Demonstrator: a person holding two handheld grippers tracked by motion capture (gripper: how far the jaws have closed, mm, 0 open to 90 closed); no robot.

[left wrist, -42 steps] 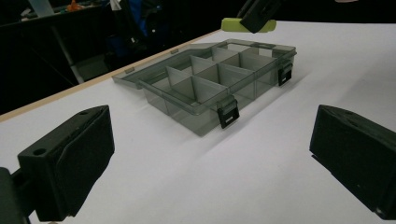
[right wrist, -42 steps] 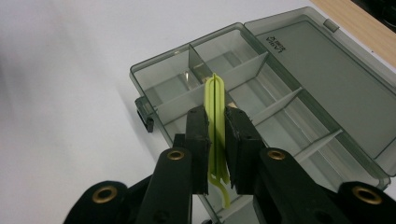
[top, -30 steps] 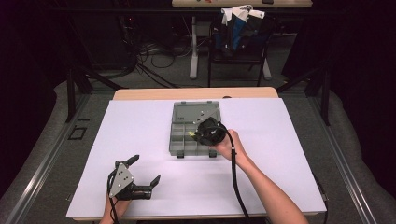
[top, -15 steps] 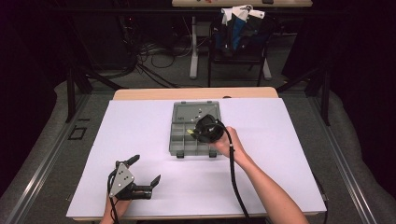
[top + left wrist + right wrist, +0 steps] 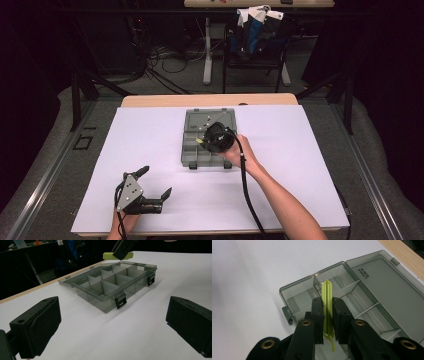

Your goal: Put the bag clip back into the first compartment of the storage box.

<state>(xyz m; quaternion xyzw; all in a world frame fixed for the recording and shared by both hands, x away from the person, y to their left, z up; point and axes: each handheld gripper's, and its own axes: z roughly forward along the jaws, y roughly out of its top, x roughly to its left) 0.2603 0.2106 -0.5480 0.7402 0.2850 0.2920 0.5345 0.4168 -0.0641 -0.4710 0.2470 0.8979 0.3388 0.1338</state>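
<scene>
Right tool point(image 5: 327, 315) grips green clip point(image 5: 327, 296) above organizer box point(image 5: 387, 287)

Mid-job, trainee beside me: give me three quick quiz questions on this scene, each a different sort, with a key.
1. True or false: the right gripper is shut on the green clip.
2. The box lid is: A open, B latched.
3. Fill in: the left gripper rests with jaws ___.

Key: 1 true; 2 A; 3 open.
</scene>
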